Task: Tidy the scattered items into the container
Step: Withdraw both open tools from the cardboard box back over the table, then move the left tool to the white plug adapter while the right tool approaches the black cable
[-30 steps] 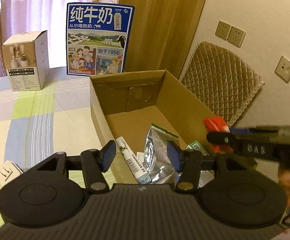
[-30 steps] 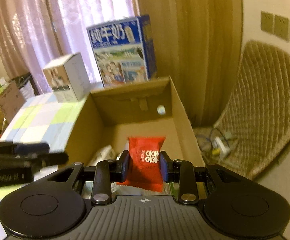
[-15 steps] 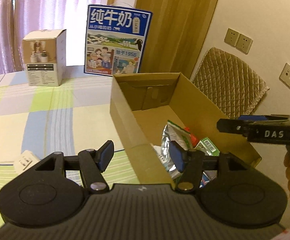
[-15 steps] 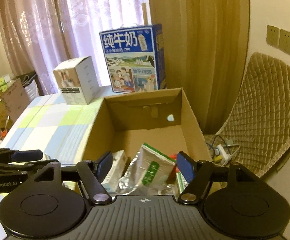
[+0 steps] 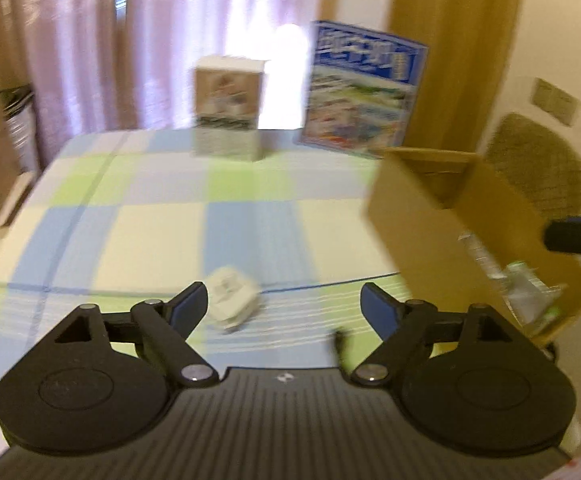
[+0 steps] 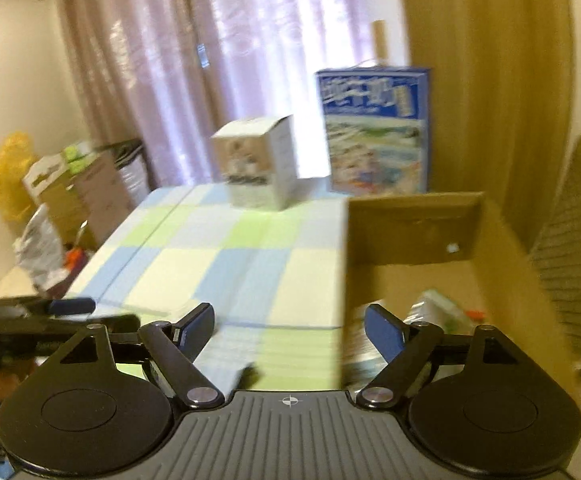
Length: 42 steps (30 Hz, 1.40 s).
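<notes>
Left gripper [image 5: 282,306] hanging spread and empty over the checked tablecloth [image 5: 162,236], a small white item [image 5: 232,300] lying just beyond its left finger.

Right gripper [image 6: 288,326] is likewise gaping and carrying nothing beside the cardboard box [image 6: 502,240], which is already holding several packets. The pickup step seems to be starting: the left fingers need centring around the white item, then closing. Both views are blurring.

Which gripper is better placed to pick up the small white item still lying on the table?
Left. The left gripper is open with the white item just ahead by its left finger. The right gripper, also open, faces the cardboard box edge.
</notes>
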Tool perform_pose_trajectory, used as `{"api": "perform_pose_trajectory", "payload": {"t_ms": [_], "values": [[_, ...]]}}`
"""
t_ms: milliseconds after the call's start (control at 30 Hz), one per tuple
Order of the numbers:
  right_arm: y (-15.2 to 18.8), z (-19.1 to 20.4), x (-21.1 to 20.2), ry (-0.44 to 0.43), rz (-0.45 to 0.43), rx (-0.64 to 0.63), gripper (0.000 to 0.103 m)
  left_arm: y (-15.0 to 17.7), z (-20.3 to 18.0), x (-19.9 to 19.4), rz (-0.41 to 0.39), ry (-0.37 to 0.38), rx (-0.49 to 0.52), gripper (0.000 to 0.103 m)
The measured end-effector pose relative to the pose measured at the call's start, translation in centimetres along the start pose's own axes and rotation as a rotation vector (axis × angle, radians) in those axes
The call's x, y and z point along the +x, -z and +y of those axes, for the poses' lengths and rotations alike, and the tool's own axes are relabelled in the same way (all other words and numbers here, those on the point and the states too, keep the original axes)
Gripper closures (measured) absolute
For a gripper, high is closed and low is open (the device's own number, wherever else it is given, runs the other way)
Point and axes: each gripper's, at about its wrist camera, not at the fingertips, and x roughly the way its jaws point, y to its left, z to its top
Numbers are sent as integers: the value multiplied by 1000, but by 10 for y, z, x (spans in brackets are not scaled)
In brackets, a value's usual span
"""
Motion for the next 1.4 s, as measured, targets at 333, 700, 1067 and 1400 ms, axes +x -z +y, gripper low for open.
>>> {"api": "perform_pose_trajectory", "payload": {"t_ms": [333,700,1067,1400], "values": [[48,51,72,-31,133,-18,21,25,84,10,21,-141,-63,7],[77,40,138,35,277,1,32,37,83,68,58,-95,-49,7],[86,32,176,44,321,-23,61,41,81,104,89,-37,-2,7],[90,48,180,55,325,-129,84,38,80,115,57,-35,62,7]]}}
